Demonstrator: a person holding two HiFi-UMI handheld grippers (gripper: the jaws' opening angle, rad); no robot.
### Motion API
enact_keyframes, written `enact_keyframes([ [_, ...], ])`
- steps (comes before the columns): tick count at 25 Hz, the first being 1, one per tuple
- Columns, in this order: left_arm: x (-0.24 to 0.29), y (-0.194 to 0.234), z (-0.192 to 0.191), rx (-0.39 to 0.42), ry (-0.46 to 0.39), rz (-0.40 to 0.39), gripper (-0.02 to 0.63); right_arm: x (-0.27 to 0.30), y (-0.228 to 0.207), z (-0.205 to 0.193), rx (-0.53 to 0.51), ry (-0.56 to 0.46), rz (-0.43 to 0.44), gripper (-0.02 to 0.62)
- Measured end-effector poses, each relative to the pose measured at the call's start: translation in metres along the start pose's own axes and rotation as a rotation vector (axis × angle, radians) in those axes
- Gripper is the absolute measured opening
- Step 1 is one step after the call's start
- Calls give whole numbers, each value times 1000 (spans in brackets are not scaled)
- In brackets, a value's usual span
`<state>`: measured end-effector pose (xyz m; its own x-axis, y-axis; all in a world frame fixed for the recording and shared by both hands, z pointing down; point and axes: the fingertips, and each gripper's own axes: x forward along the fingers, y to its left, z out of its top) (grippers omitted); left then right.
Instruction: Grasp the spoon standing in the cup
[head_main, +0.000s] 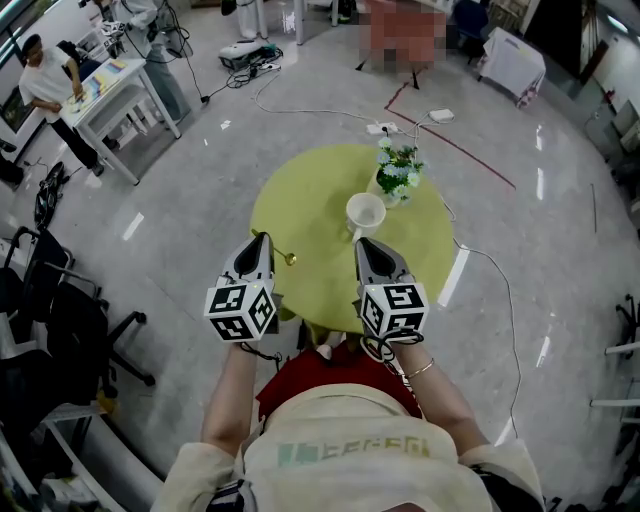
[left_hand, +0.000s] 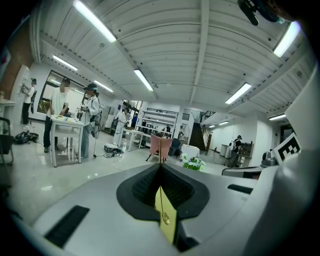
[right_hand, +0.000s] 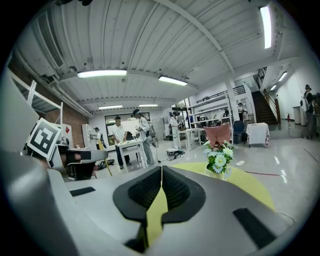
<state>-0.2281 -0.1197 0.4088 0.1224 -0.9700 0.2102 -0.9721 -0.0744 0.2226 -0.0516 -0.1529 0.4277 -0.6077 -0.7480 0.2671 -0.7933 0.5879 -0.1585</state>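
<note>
A round yellow-green table (head_main: 300, 205) carries a white cup (head_main: 365, 213); I see no spoon inside it. My left gripper (head_main: 262, 238) hovers over the table's near left part, jaws closed on a small gold spoon (head_main: 288, 258). In the left gripper view the spoon's thin handle runs up between the pressed pads of the left gripper (left_hand: 160, 166), and the spoon's bowl (left_hand: 165, 217) shows low in the gap. My right gripper (head_main: 362, 242) is just short of the cup. The right gripper (right_hand: 161, 167) has its pads together with nothing between them.
A small vase of white and blue flowers (head_main: 397, 172) stands behind the cup, close to the far rim. Cables and a power strip (head_main: 382, 128) lie on the floor beyond. A white work table (head_main: 115, 85) with people is far left, office chairs (head_main: 60, 310) near left.
</note>
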Motion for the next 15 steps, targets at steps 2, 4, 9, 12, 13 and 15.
enact_keyframes([
  [2, -2, 0, -3, 4, 5, 1, 25, -1, 1, -1, -10, 0, 2, 37],
  [4, -5, 0, -6, 4, 8, 2, 25, -3, 1, -2, -19, 3, 3, 37],
  [9, -11, 1, -12, -3, 15, 7, 25, -4, 6, -2, -30, 6, 13, 37],
  [12, -15, 1, -15, 2, 18, 13, 25, -5, 10, -4, -28, 13, 23, 37],
  [13, -16, 2, -16, 4, 19, 15, 25, -4, 11, -6, -23, 17, 28, 37],
  [15, -18, 4, -18, 3, 20, 19, 25, -4, 14, -10, -19, 26, 38, 37],
])
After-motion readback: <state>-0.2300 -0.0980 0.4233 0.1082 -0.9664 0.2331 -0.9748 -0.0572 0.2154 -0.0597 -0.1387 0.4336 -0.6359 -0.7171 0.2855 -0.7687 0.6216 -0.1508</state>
